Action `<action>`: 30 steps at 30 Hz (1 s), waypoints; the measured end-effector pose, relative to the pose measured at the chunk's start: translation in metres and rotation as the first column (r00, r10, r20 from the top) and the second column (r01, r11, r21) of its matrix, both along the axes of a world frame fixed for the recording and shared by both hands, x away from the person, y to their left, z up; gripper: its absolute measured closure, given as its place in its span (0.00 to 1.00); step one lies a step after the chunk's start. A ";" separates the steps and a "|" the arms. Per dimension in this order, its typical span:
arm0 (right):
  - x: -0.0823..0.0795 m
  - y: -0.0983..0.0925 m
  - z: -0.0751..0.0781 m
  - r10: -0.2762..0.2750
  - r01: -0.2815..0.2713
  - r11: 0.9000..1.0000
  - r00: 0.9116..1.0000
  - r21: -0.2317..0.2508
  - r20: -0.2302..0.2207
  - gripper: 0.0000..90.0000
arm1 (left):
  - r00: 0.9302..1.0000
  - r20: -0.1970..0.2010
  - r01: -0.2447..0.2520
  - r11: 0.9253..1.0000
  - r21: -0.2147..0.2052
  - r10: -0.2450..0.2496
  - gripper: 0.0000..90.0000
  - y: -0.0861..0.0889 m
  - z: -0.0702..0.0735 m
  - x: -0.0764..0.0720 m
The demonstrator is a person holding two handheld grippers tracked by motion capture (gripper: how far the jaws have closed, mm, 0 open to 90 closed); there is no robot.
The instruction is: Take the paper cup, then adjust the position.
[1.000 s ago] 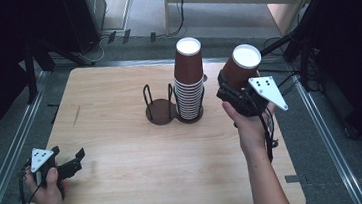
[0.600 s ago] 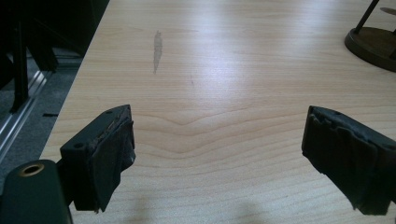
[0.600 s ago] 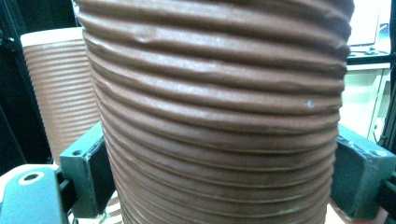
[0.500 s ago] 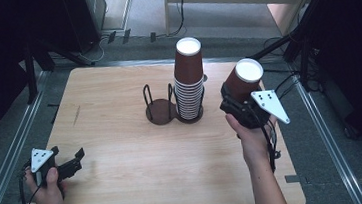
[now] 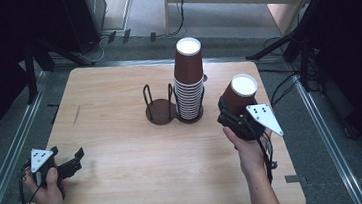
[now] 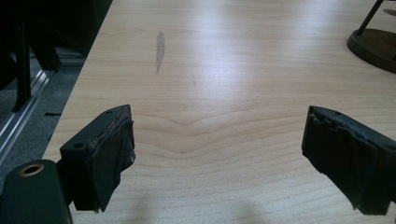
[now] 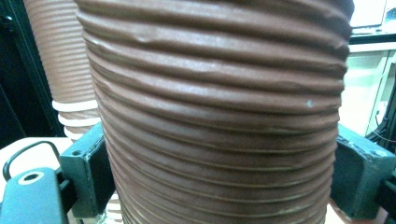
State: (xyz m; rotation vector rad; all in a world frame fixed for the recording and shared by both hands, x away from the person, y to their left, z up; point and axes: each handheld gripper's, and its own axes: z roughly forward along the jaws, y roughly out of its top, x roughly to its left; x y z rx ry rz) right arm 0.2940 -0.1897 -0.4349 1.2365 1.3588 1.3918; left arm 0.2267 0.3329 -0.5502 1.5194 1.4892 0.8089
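Observation:
A brown ribbed paper cup (image 5: 240, 95) with a white inside is held upright over the table's right side, my right gripper (image 5: 235, 119) shut on its lower wall. In the right gripper view the cup (image 7: 219, 107) sits between the two jaws, and the stack (image 7: 58, 60) rises behind it at the left. That tall stack of the same cups (image 5: 189, 78) stands in the right ring of a dark wire holder (image 5: 158, 107) at the table's middle; the left ring is empty. My left gripper (image 5: 72, 163) rests open at the near left edge, its pads (image 6: 109, 154) wide apart over bare wood.
The wooden table (image 5: 123, 152) has a dark scuff (image 5: 76, 115) on its left part. Metal rails run along both sides. Black stands and cables crowd the floor behind and to the right.
My right gripper has come down and a little toward me with the cup, away from the stack's top. The left gripper has stayed where it was.

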 end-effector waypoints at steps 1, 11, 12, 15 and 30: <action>-0.001 0.000 -0.002 -0.001 0.001 1.000 1.000 0.000 -0.004 0.12 | 1.000 -0.001 0.004 1.000 -0.002 -0.004 0.11 0.000 0.000 0.000; -0.011 0.008 -0.029 0.029 -0.031 0.999 0.999 -0.031 -0.037 0.12 | 0.998 -0.061 -0.033 0.998 0.047 0.036 0.11 -0.004 0.000 0.001; -0.012 0.009 -0.031 0.035 -0.037 0.999 0.998 -0.033 -0.043 0.12 | 0.997 -0.063 -0.031 0.999 0.043 0.033 0.11 -0.005 0.001 0.001; -0.014 0.013 -0.038 0.047 -0.049 0.998 0.997 -0.038 -0.053 0.12 | 0.999 -0.048 -0.015 1.000 0.018 0.016 0.08 -0.007 0.007 0.000; -0.023 0.035 -0.055 0.114 -0.118 0.985 0.993 -0.126 -0.035 0.13 | 0.970 -0.003 0.242 0.970 -0.028 -0.243 0.00 -0.069 0.043 0.007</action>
